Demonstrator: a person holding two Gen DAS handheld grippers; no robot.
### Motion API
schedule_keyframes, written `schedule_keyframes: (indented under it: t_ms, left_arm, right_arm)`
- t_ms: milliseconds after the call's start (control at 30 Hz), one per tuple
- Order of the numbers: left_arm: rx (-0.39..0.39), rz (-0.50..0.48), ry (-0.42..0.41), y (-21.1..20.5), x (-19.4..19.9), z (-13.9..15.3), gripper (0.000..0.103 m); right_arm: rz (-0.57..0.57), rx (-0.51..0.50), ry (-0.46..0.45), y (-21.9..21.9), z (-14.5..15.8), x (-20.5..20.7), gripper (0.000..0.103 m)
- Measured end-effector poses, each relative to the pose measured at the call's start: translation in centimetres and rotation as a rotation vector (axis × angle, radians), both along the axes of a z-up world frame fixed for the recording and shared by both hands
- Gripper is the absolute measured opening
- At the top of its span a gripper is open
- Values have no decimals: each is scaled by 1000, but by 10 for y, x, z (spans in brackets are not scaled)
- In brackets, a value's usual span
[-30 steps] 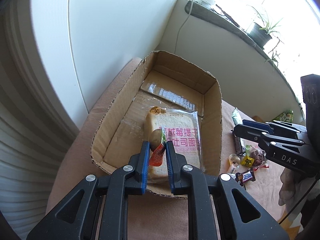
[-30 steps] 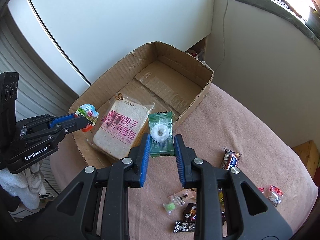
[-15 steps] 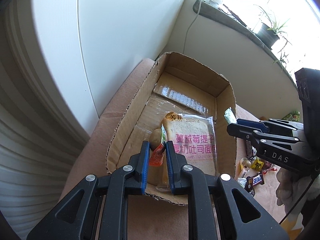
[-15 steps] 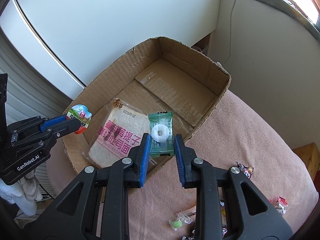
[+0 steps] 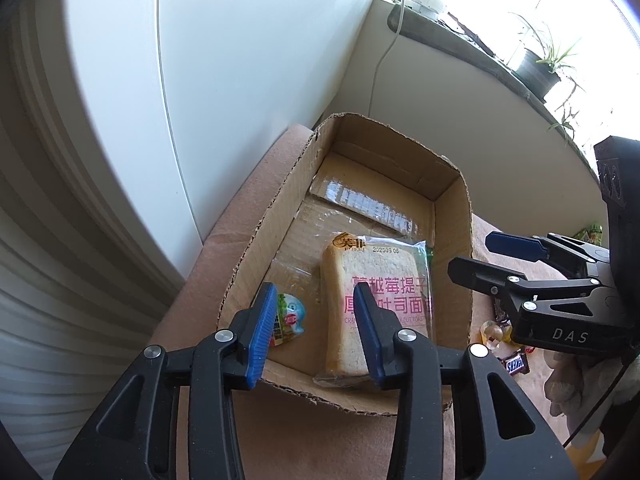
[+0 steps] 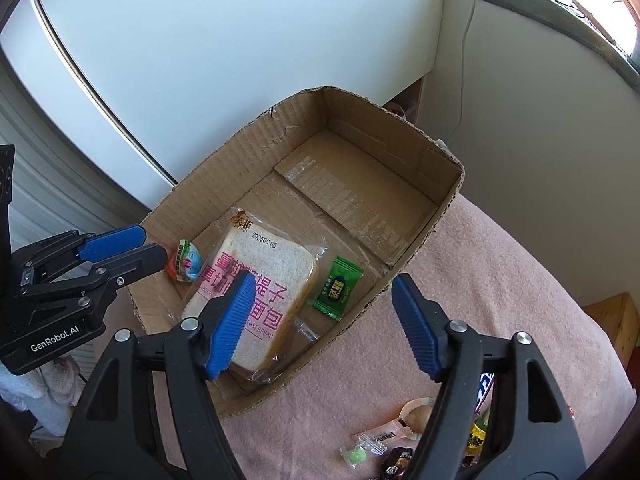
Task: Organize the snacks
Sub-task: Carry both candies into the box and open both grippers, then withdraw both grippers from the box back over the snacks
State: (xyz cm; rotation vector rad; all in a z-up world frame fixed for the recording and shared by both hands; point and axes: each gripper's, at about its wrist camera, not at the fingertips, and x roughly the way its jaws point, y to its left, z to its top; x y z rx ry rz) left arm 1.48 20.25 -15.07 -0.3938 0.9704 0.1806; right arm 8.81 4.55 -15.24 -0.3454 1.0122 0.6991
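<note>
An open cardboard box (image 5: 464,240) (image 6: 240,152) sits on a pink cloth. A wrapped bread slice (image 5: 380,276) (image 6: 264,264) lies flat inside it. My left gripper (image 5: 315,288) (image 6: 148,246) hovers over the box's near left corner with its jaws opening. A small jelly cup (image 5: 290,320) (image 6: 185,260) lies loose on the box floor, partly hidden behind the left finger. My right gripper (image 6: 324,278) (image 5: 476,256) hangs over the box's right side, jaws opening wide. A green candy packet (image 6: 338,288) lies free below it, beside the bread.
Several loose sweets (image 6: 380,436) and a Snickers bar (image 5: 514,364) lie on the pink cloth (image 6: 480,280) right of the box. A white cabinet stands behind the box. A windowsill with a potted plant (image 5: 536,68) runs along the far right.
Both grippers went from shut to open. The jelly cup dropped out of the left one and the green packet out of the right one, both into the box.
</note>
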Motion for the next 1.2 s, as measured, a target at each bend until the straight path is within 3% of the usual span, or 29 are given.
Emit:
schedule_keyframes:
  t_ms: [533,900,1200]
  left_arm:
    - [18,-26,-19,-16,-3,15,38]
    - [8,-103,-40,-49,-6,25,38]
    - [-6,-214,-43,-92,-3,28,39]
  right_arm:
    - [-51,23,-16,-31,20,-7,74]
    - [-174,59,-10,-112,37,-15,74]
    - [-335,65,23,-196,28,-25,74]
